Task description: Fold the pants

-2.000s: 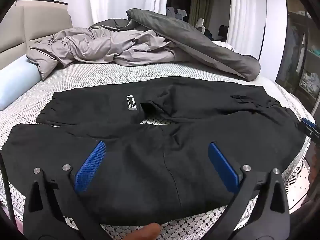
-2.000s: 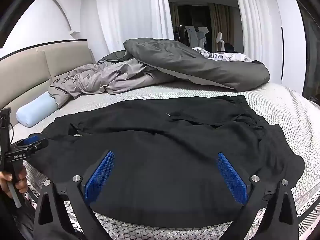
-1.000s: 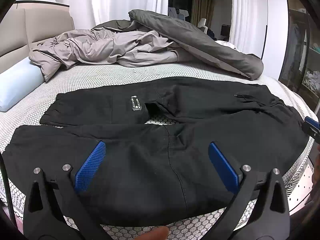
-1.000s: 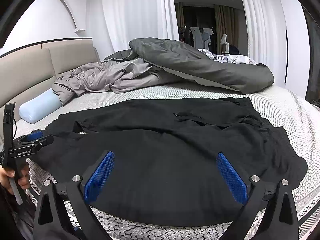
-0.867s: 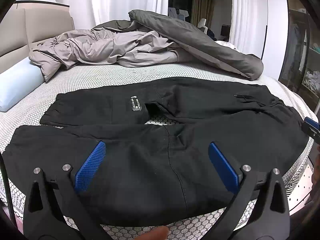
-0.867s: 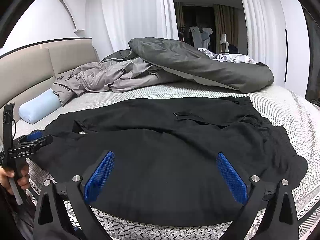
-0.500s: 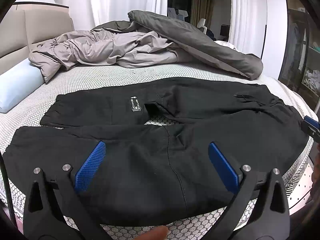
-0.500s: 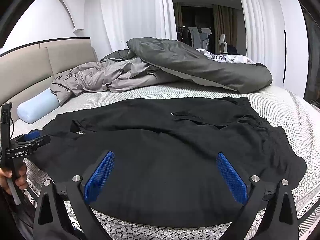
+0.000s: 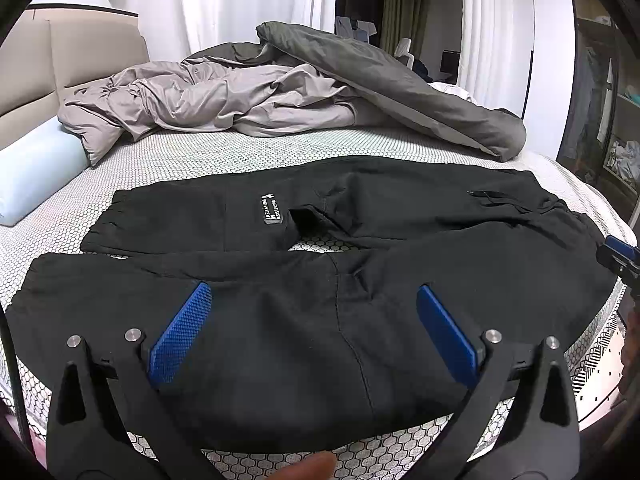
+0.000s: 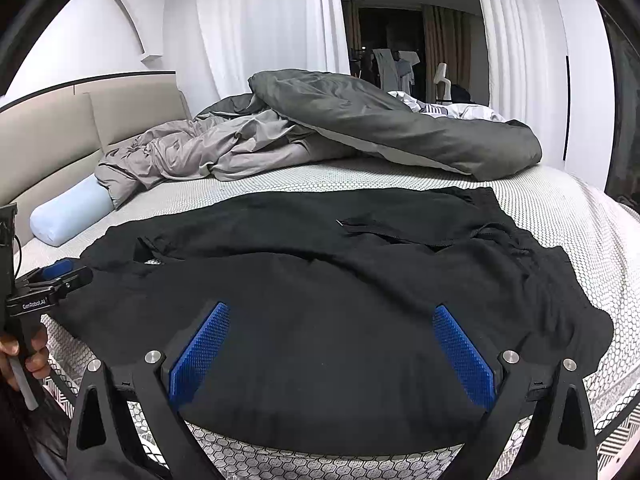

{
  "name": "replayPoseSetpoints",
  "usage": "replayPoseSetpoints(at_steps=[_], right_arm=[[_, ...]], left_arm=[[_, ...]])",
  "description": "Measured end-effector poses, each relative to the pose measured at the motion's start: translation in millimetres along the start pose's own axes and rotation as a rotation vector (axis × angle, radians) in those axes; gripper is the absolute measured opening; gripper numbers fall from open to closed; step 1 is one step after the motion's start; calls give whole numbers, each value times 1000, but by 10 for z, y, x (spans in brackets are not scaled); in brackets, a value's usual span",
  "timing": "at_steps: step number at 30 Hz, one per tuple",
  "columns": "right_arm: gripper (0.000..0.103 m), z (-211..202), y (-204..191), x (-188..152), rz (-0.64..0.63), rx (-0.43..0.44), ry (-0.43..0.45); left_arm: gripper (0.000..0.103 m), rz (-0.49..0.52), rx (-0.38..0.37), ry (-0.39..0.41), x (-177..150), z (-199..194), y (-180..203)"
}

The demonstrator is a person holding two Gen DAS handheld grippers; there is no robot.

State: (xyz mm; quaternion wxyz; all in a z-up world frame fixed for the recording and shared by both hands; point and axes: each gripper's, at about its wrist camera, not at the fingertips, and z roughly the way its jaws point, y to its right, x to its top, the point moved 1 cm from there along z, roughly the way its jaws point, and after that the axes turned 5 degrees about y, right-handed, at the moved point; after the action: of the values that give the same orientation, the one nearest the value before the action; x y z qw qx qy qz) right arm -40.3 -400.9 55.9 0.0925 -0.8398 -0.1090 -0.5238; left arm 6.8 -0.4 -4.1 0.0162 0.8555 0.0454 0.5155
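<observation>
Black pants (image 9: 320, 300) lie spread flat across the near part of the bed, legs to the left and waist to the right, with a small white label (image 9: 271, 209) on the far leg. They also show in the right wrist view (image 10: 320, 300). My left gripper (image 9: 314, 332) is open and empty, hovering over the near leg by the bed's front edge. My right gripper (image 10: 330, 344) is open and empty over the waist end. The left gripper also shows at the left edge of the right wrist view (image 10: 48, 280).
A crumpled grey duvet (image 9: 248, 100) and a dark grey duvet (image 9: 400, 88) lie heaped at the back of the bed. A light blue bolster (image 9: 32, 168) lies at the far left by the beige headboard (image 10: 60, 140). The patterned mattress (image 9: 200, 152) shows around the pants.
Both grippers have drifted only slightly over the pants. Both stay open. The pants have not moved.
</observation>
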Motion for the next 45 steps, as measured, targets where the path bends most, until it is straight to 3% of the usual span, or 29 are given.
replayPoseSetpoints(at_steps=[17,31,34,40,45], right_arm=[[103,51,71,-21,22,-49,-25],[103,-6,180,36,72,-56,39],[103,18,206,20,82,-43,16],[103,-29,159,24,35,-104,17],[103,-60,179,13,63,-39,13]], left_arm=[[102,1,-1,3,3,-2,-1],[102,1,4,3,9,4,-9],[102,0,1,4,10,0,-14],[102,-9,-5,11,13,-17,-55],[102,-17,-9,12,7,-55,-69]])
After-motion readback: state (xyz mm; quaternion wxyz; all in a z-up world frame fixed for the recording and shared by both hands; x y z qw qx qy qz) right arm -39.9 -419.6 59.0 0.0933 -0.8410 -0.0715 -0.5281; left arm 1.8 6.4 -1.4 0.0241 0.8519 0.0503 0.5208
